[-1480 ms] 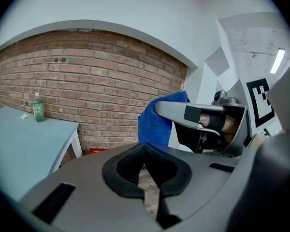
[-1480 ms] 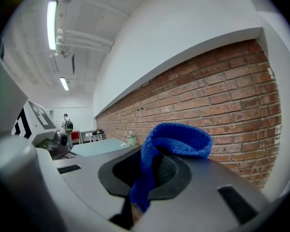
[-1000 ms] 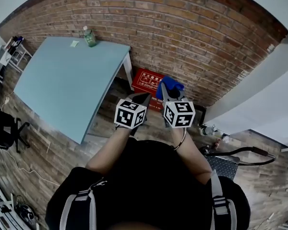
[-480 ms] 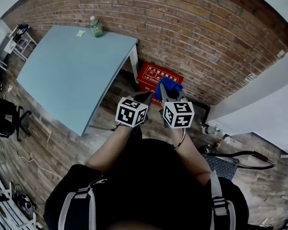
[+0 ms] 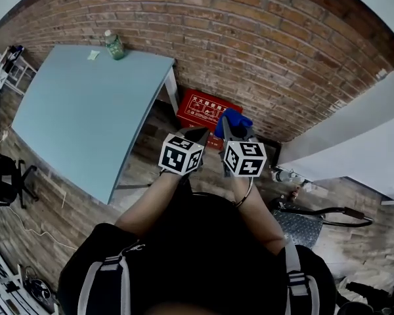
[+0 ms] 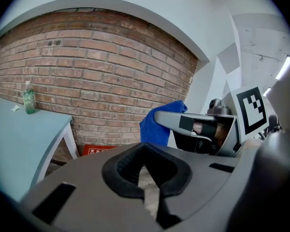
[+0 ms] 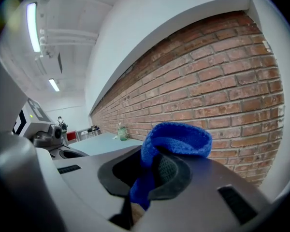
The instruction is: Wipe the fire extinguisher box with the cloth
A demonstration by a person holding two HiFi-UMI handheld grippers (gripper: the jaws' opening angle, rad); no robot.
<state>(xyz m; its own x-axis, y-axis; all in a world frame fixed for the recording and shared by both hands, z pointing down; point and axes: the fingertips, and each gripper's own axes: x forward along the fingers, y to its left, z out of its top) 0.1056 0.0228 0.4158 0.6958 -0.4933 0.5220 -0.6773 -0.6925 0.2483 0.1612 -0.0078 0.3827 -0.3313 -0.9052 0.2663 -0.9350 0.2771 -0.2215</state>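
The fire extinguisher box (image 5: 205, 111) is the red one on the floor at the centre of the head view. Its back is against the brick wall (image 5: 282, 51), and it sits just right of a white leg of the pale blue table (image 5: 85, 110). In the L gripper view only its top strip shows, lower centre-left, above the gripper body.

The cloth (image 5: 234, 119) is blue & sits over the box's right end in the head view. It looks held in the air short of the box, but from this angle you can't be sure it isn't touching.

Your R gripper (image 5: 227, 128) is clamped on the cloth: in its own view the jaws pinch a fold, w/ the rest bunched up over the pads. Your L gripper (image 5: 198, 135) is closed w/ nothing in it, pads meeting in its own view. It's just left of the R one, both pointing toward the wall.

The table fills the upper left of the head view, w/ a greenish bottle (image 5: 113, 44) at its far edge by the wall.
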